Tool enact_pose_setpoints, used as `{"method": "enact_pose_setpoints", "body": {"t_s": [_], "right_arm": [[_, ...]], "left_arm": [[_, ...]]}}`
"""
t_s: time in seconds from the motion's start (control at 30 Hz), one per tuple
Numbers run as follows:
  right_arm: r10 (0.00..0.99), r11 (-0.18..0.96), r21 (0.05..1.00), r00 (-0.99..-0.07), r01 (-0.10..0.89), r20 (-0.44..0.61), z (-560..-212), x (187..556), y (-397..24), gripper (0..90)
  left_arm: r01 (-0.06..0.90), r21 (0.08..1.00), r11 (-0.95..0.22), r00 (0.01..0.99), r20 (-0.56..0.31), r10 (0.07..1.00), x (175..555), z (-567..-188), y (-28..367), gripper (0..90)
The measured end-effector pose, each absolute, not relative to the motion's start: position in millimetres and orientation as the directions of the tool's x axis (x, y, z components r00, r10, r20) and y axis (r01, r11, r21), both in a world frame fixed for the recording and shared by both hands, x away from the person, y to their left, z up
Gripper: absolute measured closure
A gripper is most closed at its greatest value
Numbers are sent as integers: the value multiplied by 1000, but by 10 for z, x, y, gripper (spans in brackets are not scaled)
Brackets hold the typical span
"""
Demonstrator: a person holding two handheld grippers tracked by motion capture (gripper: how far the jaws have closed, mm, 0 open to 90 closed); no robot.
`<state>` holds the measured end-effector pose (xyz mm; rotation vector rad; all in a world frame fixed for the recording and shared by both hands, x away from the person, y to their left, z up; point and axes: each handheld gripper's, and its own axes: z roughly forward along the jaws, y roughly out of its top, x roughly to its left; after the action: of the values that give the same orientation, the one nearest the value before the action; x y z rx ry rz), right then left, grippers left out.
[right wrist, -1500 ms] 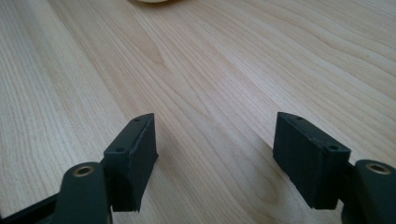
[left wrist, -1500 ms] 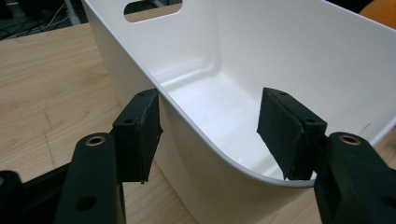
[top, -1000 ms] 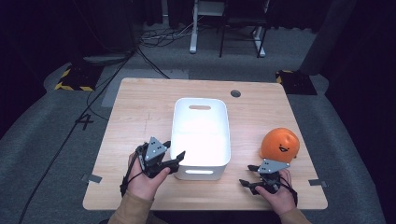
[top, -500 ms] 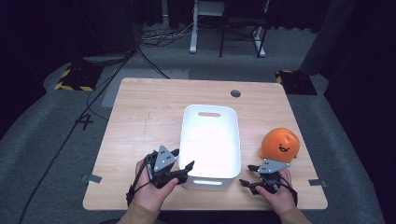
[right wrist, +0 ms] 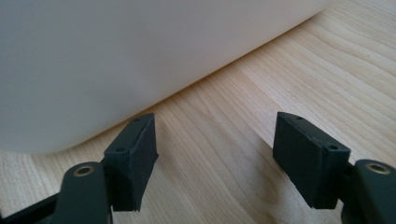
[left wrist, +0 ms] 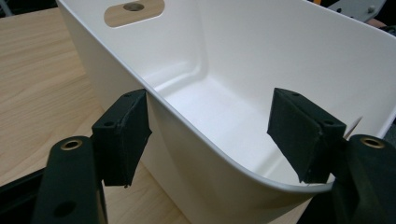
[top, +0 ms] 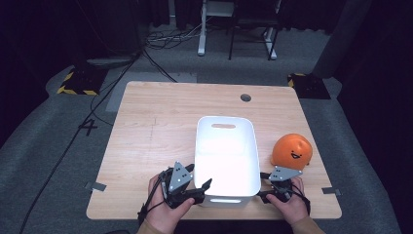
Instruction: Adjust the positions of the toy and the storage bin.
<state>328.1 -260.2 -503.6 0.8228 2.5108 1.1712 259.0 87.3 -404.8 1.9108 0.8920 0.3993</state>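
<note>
Dim room, grey carpet [top: 58, 146], perhaps desk legs [top: 200, 46] behind.

Dark lab or studio space, grey carpet, black curtains, hazard-taped floor plates [top: 77, 83], cables [top: 160, 41] trailing far, wooden table [top: 160, 117]

bright table, dark surroundings, soft focus

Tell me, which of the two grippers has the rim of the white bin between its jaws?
The left gripper: its jaws straddle the white bin rim without pressing. The right gripper has bare table between them.
</note>
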Motion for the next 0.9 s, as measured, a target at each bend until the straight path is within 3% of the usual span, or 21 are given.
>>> {"method": "enact_pose_setpoints", "body": {"t_s": [0.1,0.4,0.9], "right_arm": [[590,513,765,-807,389,15,-5035,3282,-2603,316],[592,512,764,-806,393,17,-5035,3282,-2603,316],[593,513,764,-805,392,15,-5036,3282,-2602,316]], "left_arm": [[419,866,-273,680,-100,726,2553,-4053,825,234],[395,868,-302,695,-67,716,2578,-4016,888,234],[335,910,-244,673,-50,738,2742,-3852,1219,240]]}}
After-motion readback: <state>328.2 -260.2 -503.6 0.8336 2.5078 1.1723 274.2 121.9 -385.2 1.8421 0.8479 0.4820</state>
